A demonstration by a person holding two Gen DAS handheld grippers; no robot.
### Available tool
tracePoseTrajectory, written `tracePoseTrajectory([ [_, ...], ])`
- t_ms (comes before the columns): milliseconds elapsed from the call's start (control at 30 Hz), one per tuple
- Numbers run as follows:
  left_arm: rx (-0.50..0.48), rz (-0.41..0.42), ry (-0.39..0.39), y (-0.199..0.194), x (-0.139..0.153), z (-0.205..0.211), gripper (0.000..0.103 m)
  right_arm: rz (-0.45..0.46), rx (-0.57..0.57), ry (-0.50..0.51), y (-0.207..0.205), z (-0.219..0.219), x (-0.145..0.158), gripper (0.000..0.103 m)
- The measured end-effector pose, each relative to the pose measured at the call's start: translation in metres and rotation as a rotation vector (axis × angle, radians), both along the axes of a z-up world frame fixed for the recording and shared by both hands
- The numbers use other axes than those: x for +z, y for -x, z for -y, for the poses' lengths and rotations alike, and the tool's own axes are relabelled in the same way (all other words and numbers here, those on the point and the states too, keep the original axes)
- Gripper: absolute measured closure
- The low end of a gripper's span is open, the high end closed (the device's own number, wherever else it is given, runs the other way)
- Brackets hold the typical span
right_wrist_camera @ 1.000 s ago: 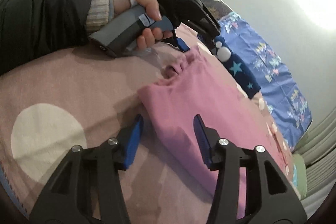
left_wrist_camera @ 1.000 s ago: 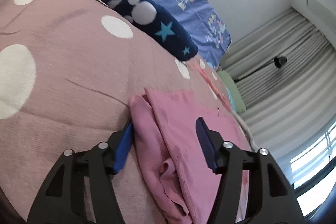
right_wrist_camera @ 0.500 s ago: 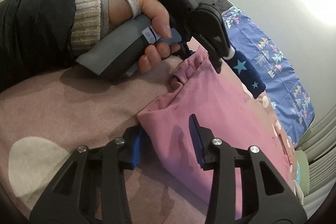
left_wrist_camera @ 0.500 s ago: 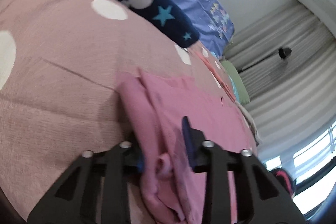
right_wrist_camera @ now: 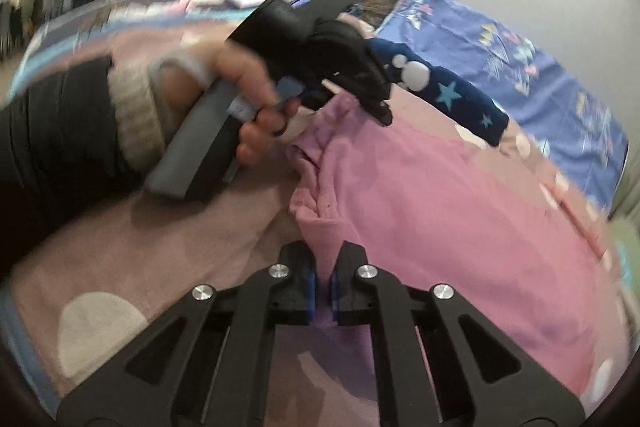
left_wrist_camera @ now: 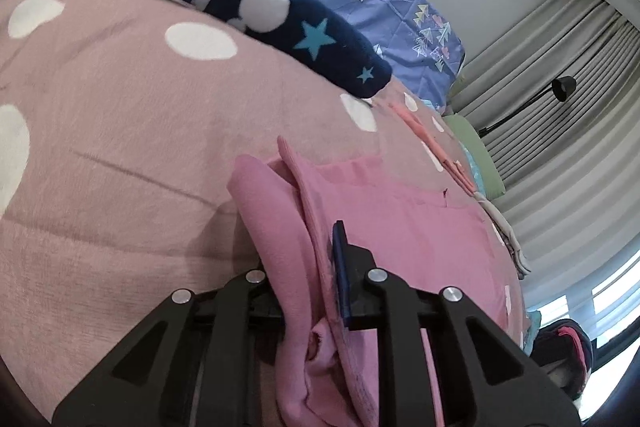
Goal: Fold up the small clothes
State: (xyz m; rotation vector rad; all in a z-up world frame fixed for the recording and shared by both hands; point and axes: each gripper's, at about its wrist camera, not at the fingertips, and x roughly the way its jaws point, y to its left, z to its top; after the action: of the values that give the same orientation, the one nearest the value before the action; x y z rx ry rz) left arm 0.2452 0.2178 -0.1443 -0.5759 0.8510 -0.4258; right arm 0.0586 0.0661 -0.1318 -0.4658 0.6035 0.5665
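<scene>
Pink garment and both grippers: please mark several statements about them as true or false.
1. The left gripper is shut on the pink garment. True.
2. The right gripper is open, holding nothing. False: it is shut on the garment's edge.
3. The navy sock lies on top of the garment. False: it lies apart, on the dotted bedspread.
4. A hand holds the left gripper's handle. True.

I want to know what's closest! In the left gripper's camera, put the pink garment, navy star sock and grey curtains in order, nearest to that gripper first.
1. Pink garment: pinched in the left gripper.
2. Navy star sock: farther up the bed.
3. Grey curtains: beyond the bed, right.
</scene>
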Motion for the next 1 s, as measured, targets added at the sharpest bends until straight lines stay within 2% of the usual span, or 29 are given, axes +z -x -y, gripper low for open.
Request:
tracePoseTrajectory([
  [133, 0.003, 0.024, -0.029, 0.0, 0.017, 0.016, 0.09, 0.016, -0.024, -0.064, 0.001, 0.021, 0.016, 0.098],
  [300, -0.017, 0.041, -0.139, -0.003, 0.048, 0.053, 0.09, 0.01, -0.07, -0.156, -0.005, 0.058, 0.032, 0.098],
  [433, -0.045, 0.025, -0.178, -0.01, 0.064, 0.088, 0.091, -0.013, -0.116, -0.229, -0.01, 0.095, 0.039, 0.098],
  [800, -0.124, 0.065, -0.37, -0.023, 0.096, 0.224, 0.092, -0.042, -0.281, -0.406, -0.016, 0.212, 0.043, 0.098],
  [1000, -0.175, 0.039, -0.448, -0.04, 0.088, 0.306, 0.093, -0.083, -0.381, -0.499, -0.013, 0.279, 0.034, 0.098],
])
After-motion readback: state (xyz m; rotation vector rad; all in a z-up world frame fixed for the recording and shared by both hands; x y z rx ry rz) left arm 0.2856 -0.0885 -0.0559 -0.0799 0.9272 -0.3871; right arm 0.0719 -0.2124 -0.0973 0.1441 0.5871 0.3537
